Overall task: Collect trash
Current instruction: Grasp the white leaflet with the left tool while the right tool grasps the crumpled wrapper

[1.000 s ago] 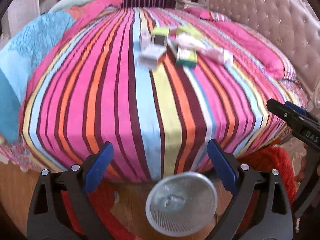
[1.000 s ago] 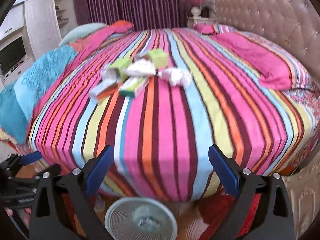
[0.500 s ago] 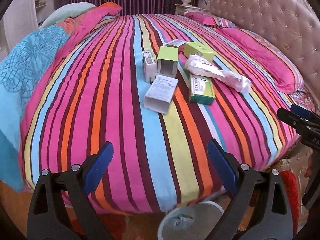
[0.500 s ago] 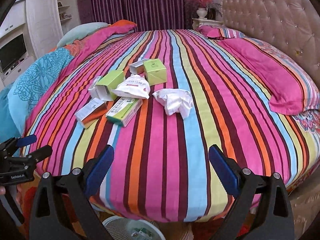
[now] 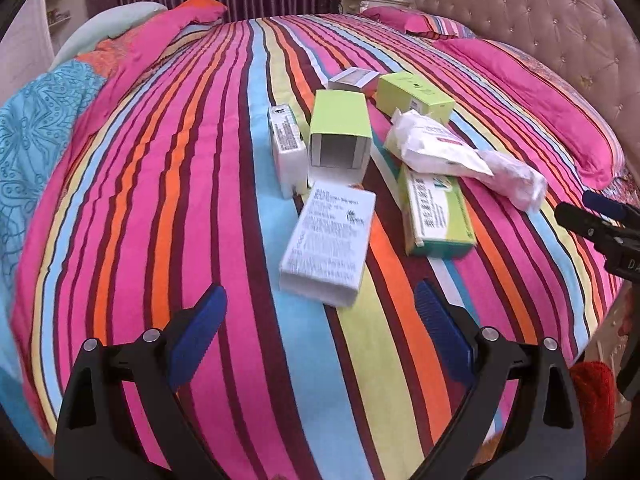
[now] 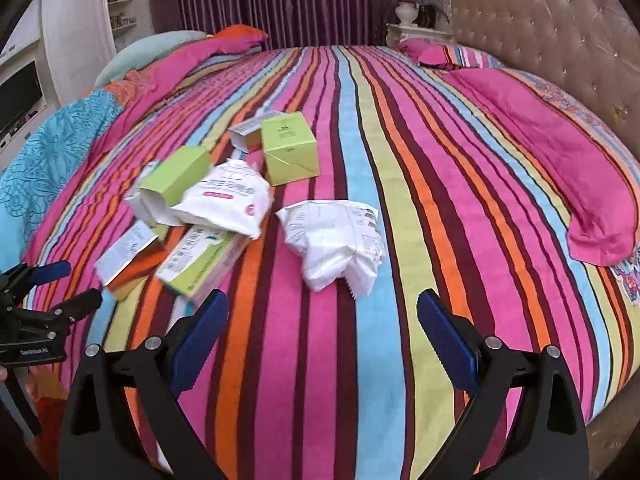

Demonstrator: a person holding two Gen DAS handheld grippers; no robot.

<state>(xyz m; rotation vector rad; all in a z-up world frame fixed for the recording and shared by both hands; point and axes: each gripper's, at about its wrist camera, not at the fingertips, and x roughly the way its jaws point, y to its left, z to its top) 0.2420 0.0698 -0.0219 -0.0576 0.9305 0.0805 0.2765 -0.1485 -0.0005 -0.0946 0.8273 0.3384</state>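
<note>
While both tongs hang above the near edge of the striped bedspread (image 5: 200, 184), the left gripper (image 5: 320, 316) and the right gripper (image 6: 322, 320) each stand with jaws spread wide and grasp nothing. Just ahead of the left gripper lies a white printed box (image 5: 328, 240), with a green-and-white carton (image 5: 438, 216), an open-ended lime box (image 5: 340, 136) and a narrow white box (image 5: 286, 144) clustered close behind it. Just ahead of the right gripper rests a crumpled white wrapper (image 6: 336, 244), beside a white pouch (image 6: 228, 200) overlapping the cartons, a lime cube box (image 6: 290, 154) farther back, and a pink pillow (image 6: 560, 168) near the tufted headboard (image 6: 540, 28).
</note>
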